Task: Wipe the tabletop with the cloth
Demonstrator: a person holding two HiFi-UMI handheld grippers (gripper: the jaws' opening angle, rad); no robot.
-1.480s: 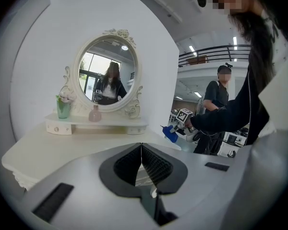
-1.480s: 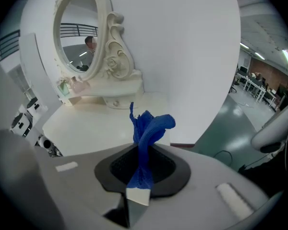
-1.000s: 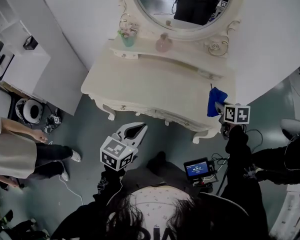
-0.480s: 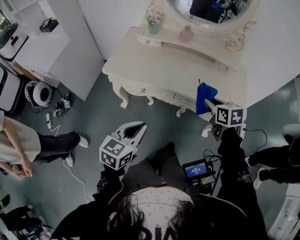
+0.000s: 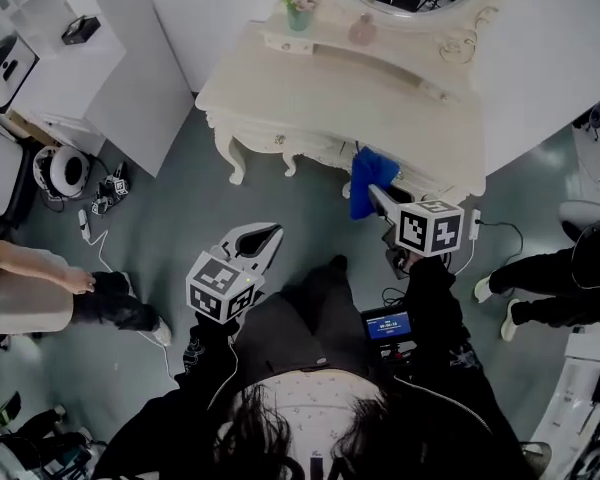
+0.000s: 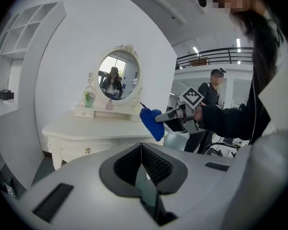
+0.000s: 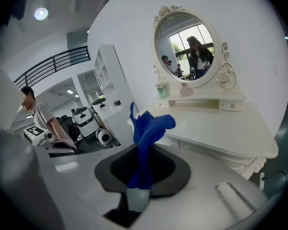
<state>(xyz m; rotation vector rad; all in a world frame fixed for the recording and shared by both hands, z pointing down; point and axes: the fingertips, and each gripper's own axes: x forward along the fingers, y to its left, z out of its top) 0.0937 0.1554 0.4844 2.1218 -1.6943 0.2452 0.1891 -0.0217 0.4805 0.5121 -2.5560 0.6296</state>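
Risk, tabletop (image 5: 380, 98): wide & curved; bunched cloth prob. covers just a strip per pass, so patches get missed.
Risk, cloth (image 5: 361, 176): blue, in air by table's front edge, not on top yet; thin pinch, drag may pull it free.
R gripper (image 5: 375, 194): jaws clamped on cloth.
L gripper (image 5: 268, 236): jaws together, empty, well back.
Around: person (image 5: 30, 288) at left, apart from table.
In way: vase (image 5: 300, 10) & pink bottle (image 5: 362, 32) on back ledge; a far sweep could tip them.

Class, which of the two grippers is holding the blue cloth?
The right gripper: its jaws clamp the blue cloth. The left gripper holds nothing.
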